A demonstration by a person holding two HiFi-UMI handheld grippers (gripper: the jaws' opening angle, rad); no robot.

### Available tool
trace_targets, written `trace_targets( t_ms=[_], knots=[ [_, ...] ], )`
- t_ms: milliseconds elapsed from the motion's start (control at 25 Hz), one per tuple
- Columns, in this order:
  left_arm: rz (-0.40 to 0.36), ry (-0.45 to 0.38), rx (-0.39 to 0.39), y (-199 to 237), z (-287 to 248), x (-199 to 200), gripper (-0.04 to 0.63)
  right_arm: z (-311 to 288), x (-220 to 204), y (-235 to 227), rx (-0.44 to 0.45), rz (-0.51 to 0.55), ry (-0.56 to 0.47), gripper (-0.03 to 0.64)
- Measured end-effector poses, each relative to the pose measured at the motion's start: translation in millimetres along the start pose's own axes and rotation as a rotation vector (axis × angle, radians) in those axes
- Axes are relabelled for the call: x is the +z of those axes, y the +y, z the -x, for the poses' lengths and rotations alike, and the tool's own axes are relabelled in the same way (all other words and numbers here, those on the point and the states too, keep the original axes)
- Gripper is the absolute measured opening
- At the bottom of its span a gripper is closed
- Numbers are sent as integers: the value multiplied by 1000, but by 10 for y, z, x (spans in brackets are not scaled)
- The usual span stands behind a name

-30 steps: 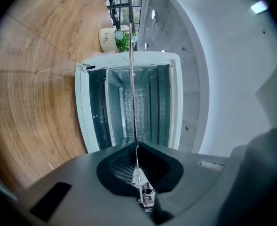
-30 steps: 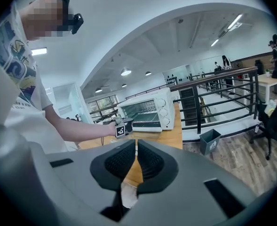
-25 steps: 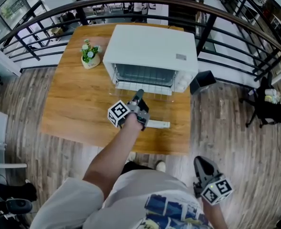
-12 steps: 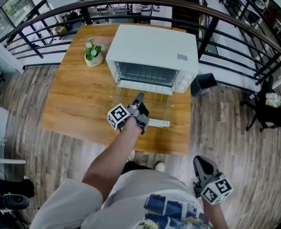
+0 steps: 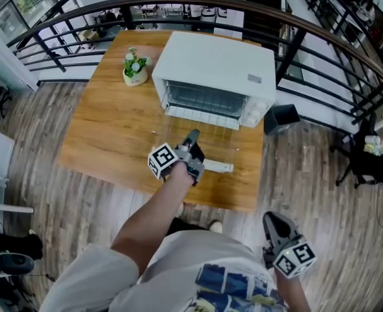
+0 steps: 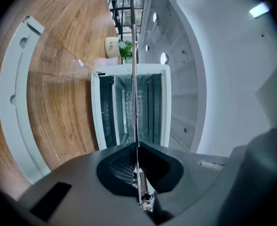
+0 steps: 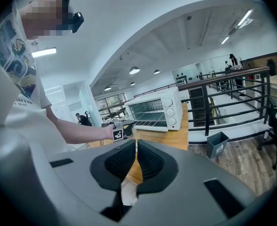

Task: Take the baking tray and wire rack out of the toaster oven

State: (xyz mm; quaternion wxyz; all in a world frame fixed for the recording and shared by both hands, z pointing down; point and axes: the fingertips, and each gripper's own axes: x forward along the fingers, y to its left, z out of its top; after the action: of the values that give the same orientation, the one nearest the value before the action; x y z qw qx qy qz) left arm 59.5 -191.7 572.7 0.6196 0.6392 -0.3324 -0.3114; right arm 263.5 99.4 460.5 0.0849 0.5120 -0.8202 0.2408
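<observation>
Oven door point(image 5: 220, 168) edge sits pinched in left tongs point(image 5: 192, 138); right tongs point(image 5: 275, 221) closed, beyond table point(image 5: 113, 132) edge.

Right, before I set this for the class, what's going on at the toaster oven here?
A person holds a gripper in each hand at a white toaster oven on a wooden table. Its glass door is folded down. The left gripper reaches over the door, jaws shut on a thin metal piece seen edge-on; whether it is the wire rack or baking tray can't be told. The right gripper hangs shut and empty by the person's side.
</observation>
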Motion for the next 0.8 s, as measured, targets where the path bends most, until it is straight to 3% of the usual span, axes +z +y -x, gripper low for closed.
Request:
trace_targets(
  t_ms=[800],
  knots=[
    [27, -11, 6, 36, 403, -119, 2, -56, -25, 25, 80, 16, 32, 11]
  ],
)
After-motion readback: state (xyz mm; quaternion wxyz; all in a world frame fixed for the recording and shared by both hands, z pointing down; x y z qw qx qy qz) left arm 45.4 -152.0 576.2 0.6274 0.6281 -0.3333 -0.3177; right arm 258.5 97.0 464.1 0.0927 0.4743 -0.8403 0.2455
